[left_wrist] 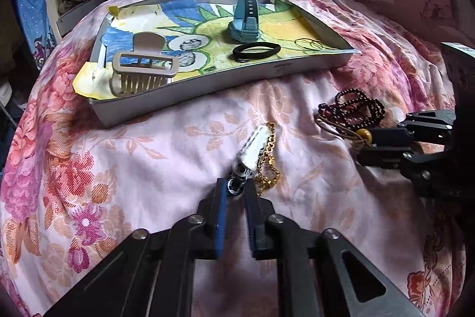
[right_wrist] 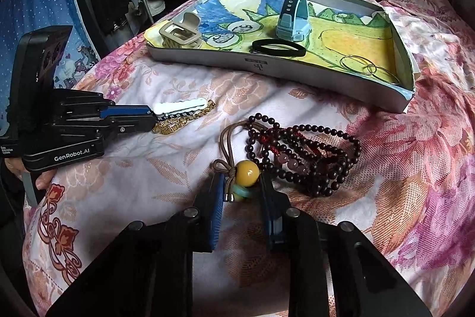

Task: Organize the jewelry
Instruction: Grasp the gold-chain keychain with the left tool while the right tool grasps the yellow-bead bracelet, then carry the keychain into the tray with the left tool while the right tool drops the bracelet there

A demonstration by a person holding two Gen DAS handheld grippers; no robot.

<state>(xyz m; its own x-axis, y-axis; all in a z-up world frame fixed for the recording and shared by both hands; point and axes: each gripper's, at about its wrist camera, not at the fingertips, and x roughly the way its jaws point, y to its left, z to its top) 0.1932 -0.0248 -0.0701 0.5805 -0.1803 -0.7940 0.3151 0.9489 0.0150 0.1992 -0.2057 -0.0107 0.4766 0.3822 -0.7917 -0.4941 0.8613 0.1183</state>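
Landmark: grey tray (left_wrist: 190, 97) on the floral quilt (left_wrist: 118, 168), its floor lined with a child's drawing.

In tray: beige claw clip (left_wrist: 142, 70) at the left end; blue watch (left_wrist: 246, 20) near the middle, strap standing up; black hair tie (left_wrist: 256, 51) just in front of the watch; thin gold rings (left_wrist: 308, 43) at the right end.

In front of tray, on the quilt: white hair clip (left_wrist: 255, 150) with a gold chain (left_wrist: 267, 162) lying against it. Right of these, still in front of the tray, a heap of dark beads (right_wrist: 299, 150) and a brown cord carrying a yellow bead (right_wrist: 246, 173).

Left gripper (left_wrist: 236, 189): jaws nearly together, pinching the near end of the hair clip; chain touches the clip, not seen between the pads.

Right gripper (right_wrist: 242, 189): jaws narrowed around the yellow bead and cord knot. Right finger touches the bead; left-side contact cannot be confirmed.
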